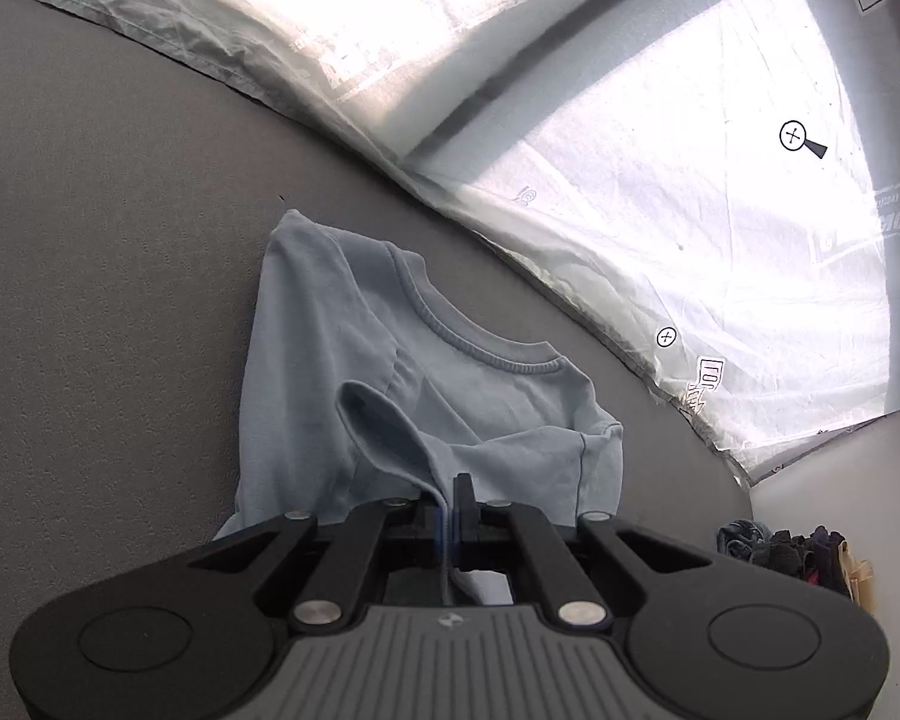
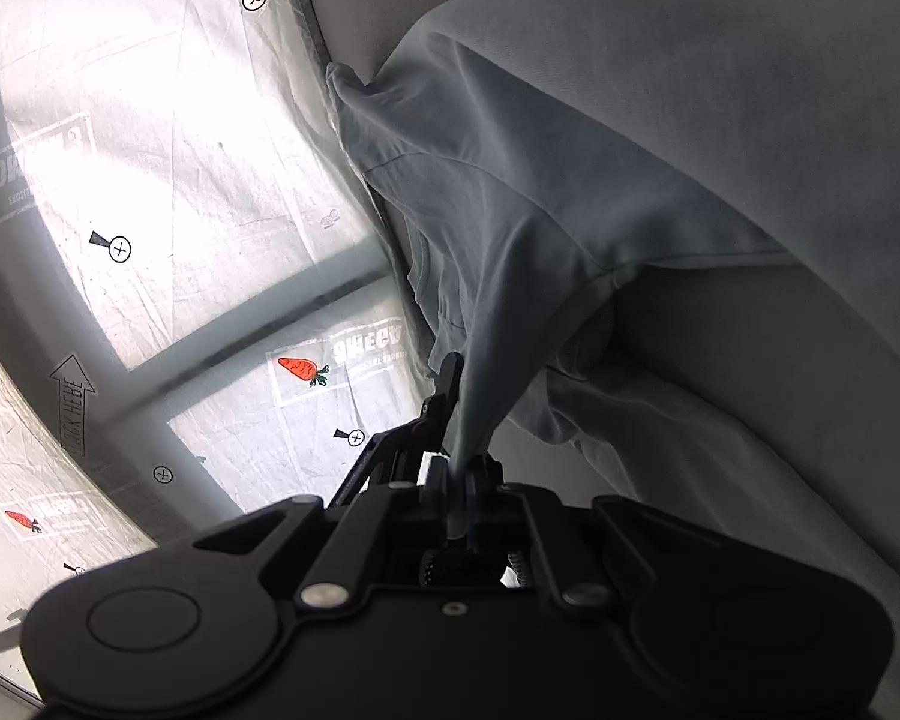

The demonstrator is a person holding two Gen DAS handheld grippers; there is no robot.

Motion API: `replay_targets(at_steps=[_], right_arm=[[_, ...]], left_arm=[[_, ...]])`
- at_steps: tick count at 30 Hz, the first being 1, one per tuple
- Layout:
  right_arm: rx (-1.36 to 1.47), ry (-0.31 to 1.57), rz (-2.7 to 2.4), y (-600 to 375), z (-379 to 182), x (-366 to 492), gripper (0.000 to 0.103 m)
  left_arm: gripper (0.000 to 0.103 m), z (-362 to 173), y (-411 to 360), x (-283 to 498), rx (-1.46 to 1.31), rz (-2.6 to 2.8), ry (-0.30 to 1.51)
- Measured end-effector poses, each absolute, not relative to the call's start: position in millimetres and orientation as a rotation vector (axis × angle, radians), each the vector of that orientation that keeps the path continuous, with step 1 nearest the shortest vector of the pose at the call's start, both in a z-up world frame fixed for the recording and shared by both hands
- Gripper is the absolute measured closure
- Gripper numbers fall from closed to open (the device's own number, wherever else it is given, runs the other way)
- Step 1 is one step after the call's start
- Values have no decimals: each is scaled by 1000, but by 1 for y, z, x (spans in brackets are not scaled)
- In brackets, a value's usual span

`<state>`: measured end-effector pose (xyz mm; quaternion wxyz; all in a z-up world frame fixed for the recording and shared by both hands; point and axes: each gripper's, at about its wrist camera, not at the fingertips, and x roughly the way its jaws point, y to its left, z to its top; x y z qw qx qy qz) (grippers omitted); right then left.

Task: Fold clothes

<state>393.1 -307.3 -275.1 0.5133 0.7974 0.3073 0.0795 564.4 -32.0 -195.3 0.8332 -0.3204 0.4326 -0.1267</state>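
Left wrist view: both tools (image 1: 448,501) (image 2: 459,420) clamp blue shirt (image 1: 342,324) (image 2: 570,180); collar (image 1: 468,342) visible here only.

In the left wrist view, bare grey tabletop (image 1: 102,276) lies open to the left of the blue t-shirt (image 1: 342,360). A printed plastic sheet (image 1: 660,198) borders it beyond and to the right. A dark pile of clothes (image 1: 780,552) crowds the near right corner.

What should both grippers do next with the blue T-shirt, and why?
Probably carry the pinched edge forward over the collar and lay it down. Both the left gripper and right gripper are shut on the light blue T-shirt, lifted and bunched, fold unfinished.
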Motion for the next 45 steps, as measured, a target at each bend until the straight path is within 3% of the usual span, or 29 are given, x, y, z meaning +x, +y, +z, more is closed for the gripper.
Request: replay_targets(at_steps=[4, 10, 16, 17, 19, 20, 31, 45], right_arm=[[1888, 743, 254, -295, -268, 412, 97], [1813, 887, 214, -283, -278, 427, 94], [1724, 889, 207, -305, -269, 410, 89], [1719, 883, 199, -311, -269, 406, 89], [1695, 875, 174, -323, -270, 395, 88], [1678, 872, 155, -330, -269, 391, 88], [1665, 857, 47, -384, -267, 340, 88], [732, 1030, 15, -408, -227, 273, 84]], left_arm=[[100, -182, -25, 573, -610, -275, 870], [93, -221, -28, 575, -394, -174, 965], [89, -223, -22, 562, -350, -141, 933], [82, -220, -23, 560, -331, -129, 922], [58, -209, -26, 552, -281, -91, 887], [56, -205, -26, 548, -269, -76, 875], [55, -195, -26, 435, -381, -71, 988], [54, -217, -36, 252, -388, 70, 1041]])
